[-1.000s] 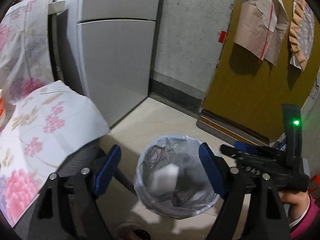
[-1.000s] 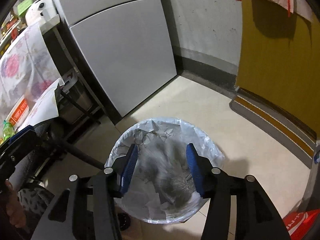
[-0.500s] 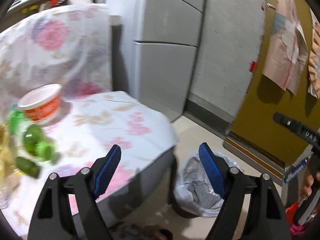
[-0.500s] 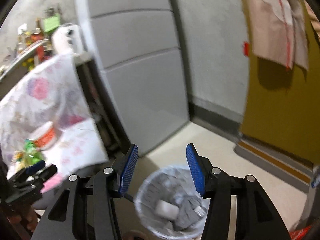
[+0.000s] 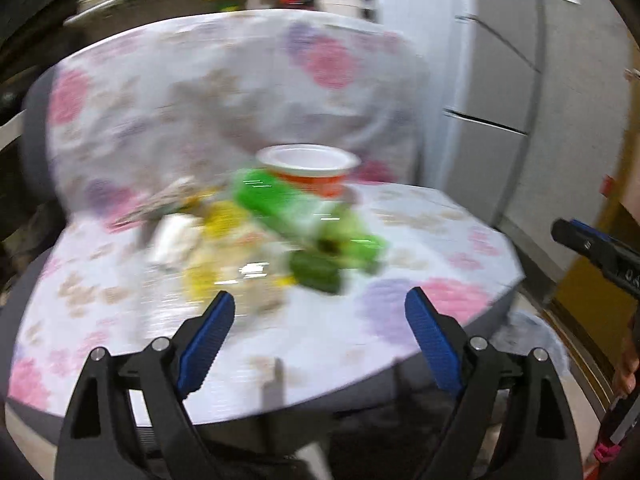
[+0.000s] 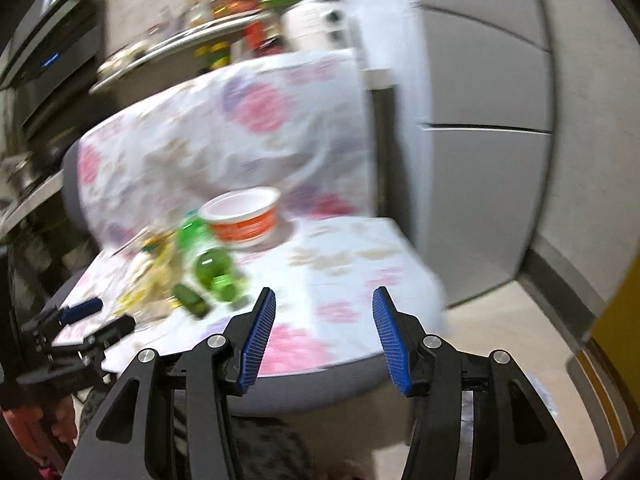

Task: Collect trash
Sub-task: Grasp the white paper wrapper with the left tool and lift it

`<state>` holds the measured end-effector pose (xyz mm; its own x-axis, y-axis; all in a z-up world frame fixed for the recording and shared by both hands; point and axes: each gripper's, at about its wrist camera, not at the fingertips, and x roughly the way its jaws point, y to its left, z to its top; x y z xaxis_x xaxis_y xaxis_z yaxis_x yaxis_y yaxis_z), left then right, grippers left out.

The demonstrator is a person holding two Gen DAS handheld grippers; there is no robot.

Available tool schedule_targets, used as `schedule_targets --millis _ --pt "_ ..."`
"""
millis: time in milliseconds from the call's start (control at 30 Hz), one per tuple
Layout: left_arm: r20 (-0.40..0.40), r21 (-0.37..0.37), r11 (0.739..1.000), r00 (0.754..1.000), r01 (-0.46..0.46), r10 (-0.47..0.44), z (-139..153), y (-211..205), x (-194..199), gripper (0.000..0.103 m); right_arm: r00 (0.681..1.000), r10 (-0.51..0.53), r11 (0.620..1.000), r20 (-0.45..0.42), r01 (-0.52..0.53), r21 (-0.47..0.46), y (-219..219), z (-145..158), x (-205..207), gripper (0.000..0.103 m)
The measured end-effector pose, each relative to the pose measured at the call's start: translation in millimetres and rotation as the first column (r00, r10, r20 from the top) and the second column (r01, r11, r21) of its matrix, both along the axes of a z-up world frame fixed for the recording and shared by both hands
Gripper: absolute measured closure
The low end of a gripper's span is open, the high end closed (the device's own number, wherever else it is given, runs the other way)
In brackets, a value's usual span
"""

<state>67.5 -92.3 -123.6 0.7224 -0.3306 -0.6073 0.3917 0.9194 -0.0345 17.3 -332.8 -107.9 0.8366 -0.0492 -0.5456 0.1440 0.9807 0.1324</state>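
**Both tools empty above blurred trash**

No writing is legible; motion blur smears every label. The green bottle [image 5: 304, 216] lies at frame centre on the floral-covered seat [image 5: 420, 240], just beside the orange-and-white cup [image 5: 308, 168] and indistinct yellow wrappers [image 5: 216, 248]. The left tool [image 5: 320, 336], jaws opening wide, grips nothing. The right tool [image 6: 324, 332] stands half-spread, empty, angled downward.

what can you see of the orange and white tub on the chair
The tub is a round, shallow container, plastic by its look, with a white rim and inside and an orange printed band around its wall. It stands upright with no lid and looks empty. It sits near the back of the seat on the floral cloth, with the green bottle just in front; blur hides whether they touch.
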Motion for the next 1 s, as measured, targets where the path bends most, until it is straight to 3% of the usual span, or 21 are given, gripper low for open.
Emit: schedule_targets --millis 167,400,633,1000 --pt "-0.002 -0.01 0.99 0.99 -0.143 0.143 7.6 56.0 30.3 0.018 0.995 0.096 0.995 -0.018 -0.096 -0.018 37.1 1.8 35.1 0.051" --pt "0.009 0.007 0.966 0.966 -0.257 0.257 17.9 116.1 87.1 0.02 0.985 0.173 0.984 -0.019 -0.174 -0.034 69.1 11.6 79.0 0.051" --pt "-0.021 0.106 0.97 0.975 -0.217 0.221 2.5 123.7 146.1 0.024 0.978 0.208 0.978 -0.016 -0.208 -0.03 86.9 15.0 117.9 0.051" --pt "-0.087 0.169 0.97 0.978 -0.174 0.191 -28.4 108.2 208.9 0.024 0.985 0.17 0.985 -0.036 -0.171 -0.038 80.9 10.9 149.7 0.051"
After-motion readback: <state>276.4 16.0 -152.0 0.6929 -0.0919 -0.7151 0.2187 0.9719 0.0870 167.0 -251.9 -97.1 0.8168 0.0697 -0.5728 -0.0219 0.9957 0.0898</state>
